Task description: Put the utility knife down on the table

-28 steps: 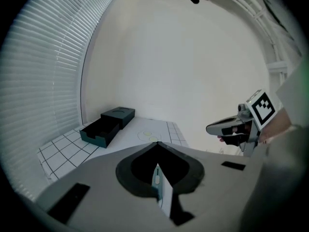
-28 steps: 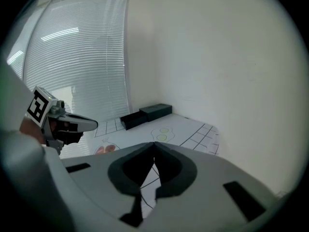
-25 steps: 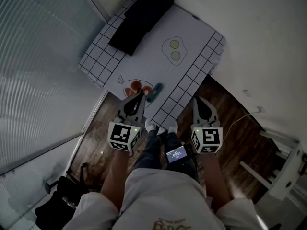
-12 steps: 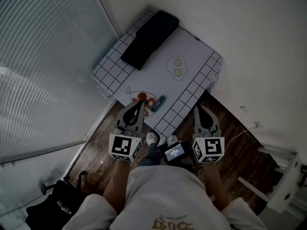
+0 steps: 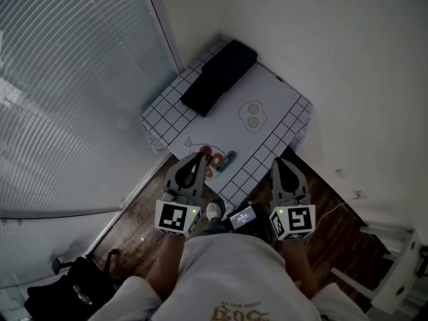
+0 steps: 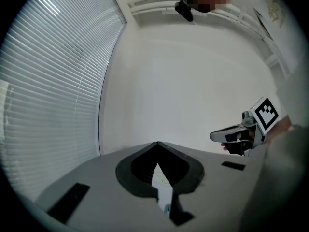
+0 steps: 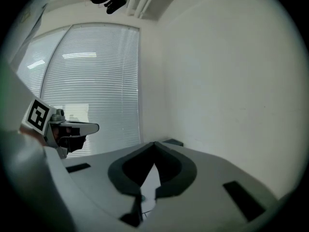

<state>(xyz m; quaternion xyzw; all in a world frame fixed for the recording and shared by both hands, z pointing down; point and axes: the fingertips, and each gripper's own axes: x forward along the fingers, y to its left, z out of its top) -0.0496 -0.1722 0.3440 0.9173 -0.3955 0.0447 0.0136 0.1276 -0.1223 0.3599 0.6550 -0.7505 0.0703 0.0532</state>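
- Blinds (image 5: pixel 73 92) cover the whole left side of the room, with dark wood floor (image 5: pixel 137 209) below them.
- Against the blinds stands the table (image 5: pixel 224 122), under a white cloth with a black grid along its edges. A long black slab (image 5: pixel 219 77) lies across its far left part.
- My left gripper (image 5: pixel 198 156) hangs over the table's near edge with its cube toward me. In its own view my left jaws (image 6: pixel 157 144) meet at the tips, with nothing between them. Only white cloth shows through the gap behind the tips.
- Just right of my left tips there is an orange drawing (image 5: pixel 212 160) on the cloth.
- The utility knife (image 5: pixel 226 159), teal, lies flat on the table against the right side of that drawing. It is near the near edge, apart from both my grippers and closer to the left one.
- Farther off and a little right, a drawing of two green circles (image 5: pixel 253 114) sits on the cloth.
- A small lit screen (image 5: pixel 244 217) shows by my waist, between the two cubes.
- My right gripper (image 5: pixel 277 160) is held off the table's near right edge, over the floor. In its own view my right jaws (image 7: pixel 154 144) are also together at the tips and hold nothing.
- A plain white wall (image 5: pixel 348 65) fills the right side.
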